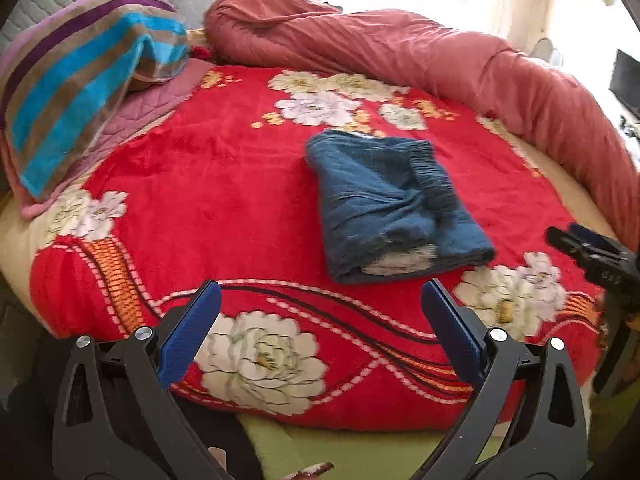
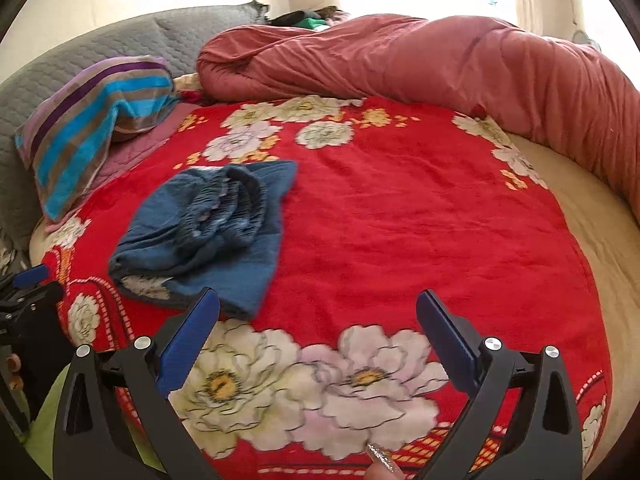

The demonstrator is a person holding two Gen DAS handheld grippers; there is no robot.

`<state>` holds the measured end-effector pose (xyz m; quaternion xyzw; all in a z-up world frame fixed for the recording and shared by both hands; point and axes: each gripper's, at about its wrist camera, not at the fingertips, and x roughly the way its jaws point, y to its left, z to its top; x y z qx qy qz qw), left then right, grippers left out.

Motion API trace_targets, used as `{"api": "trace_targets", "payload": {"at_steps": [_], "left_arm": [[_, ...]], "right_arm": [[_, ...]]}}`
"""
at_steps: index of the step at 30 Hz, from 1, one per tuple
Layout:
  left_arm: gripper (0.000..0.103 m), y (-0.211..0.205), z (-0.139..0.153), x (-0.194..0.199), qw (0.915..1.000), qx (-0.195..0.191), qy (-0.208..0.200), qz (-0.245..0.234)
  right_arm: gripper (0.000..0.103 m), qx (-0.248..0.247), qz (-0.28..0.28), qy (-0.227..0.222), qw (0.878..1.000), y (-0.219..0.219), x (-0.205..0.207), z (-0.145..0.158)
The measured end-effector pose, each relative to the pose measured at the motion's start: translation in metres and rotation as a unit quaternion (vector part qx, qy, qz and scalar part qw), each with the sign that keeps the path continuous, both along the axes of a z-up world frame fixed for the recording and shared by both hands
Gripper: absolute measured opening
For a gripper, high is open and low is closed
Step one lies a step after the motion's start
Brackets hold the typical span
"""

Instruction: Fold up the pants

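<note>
Both grippers are spread wide and holding nothing. The left gripper (image 1: 320, 300) hangs over the near edge of the red floral blanket (image 1: 208, 200), its blue pads (image 1: 192, 328) clear of any fabric. The right gripper (image 2: 318, 312) is the same deal, jaws far apart above the big white flowers printed on the blanket (image 2: 400, 220).

The blue pants (image 1: 388, 204) sit folded into a compact, chunky rectangle roughly mid-blanket. The gathered elastic waistband (image 1: 432, 176) lies on top, and there's a bit of pale lining peeking out at the near end of the bundle. In the right wrist view the pants (image 2: 208, 232) are off to the left, with the near corner just beside the left fingertip of that gripper, though I can't tell if they actually touch.

A rolled-up pinkish-red comforter (image 1: 420, 52) curves along the far and right side of the bed. A striped towel (image 1: 72, 92) with turquoise, brown and purple bands is draped at the far left, in front of a grey quilted headboard (image 2: 100, 52). The right gripper also pokes into the left wrist view at the right edge (image 1: 592, 256).
</note>
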<state>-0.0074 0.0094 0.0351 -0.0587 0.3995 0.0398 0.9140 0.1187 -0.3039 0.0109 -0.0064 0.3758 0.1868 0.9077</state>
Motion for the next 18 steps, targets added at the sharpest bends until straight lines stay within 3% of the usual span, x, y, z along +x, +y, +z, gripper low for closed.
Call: {"api": "trace_targets", "payload": {"at_steps": [4,7,10,14,18], "left_arm": [[0.094,0.017,-0.007,0.012,0.9977,0.033,0.024,0.055],[0.094,0.043,-0.011,0.021,0.9970,-0.005,0.028,0.072],[0.094,0.085,-0.016,0.039,0.9904,-0.022,0.031,0.133],[0.094,0.153,-0.025,0.073,0.9712,-0.035,0.053,0.230],[0.094,0.226,-0.038,0.116,0.9447,-0.030,0.080,0.316]], "right_arm": [[0.098,0.000,-0.037,0.002,0.999,-0.023,0.011,-0.004],[0.098,0.000,-0.074,0.002,0.997,-0.048,0.021,-0.006],[0.098,0.000,-0.126,0.005,0.992,-0.082,0.038,-0.012],[0.098,-0.017,-0.208,0.002,0.978,-0.133,0.062,-0.016],[0.098,-0.041,-0.306,0.014,0.951,-0.196,0.095,-0.024]]}}
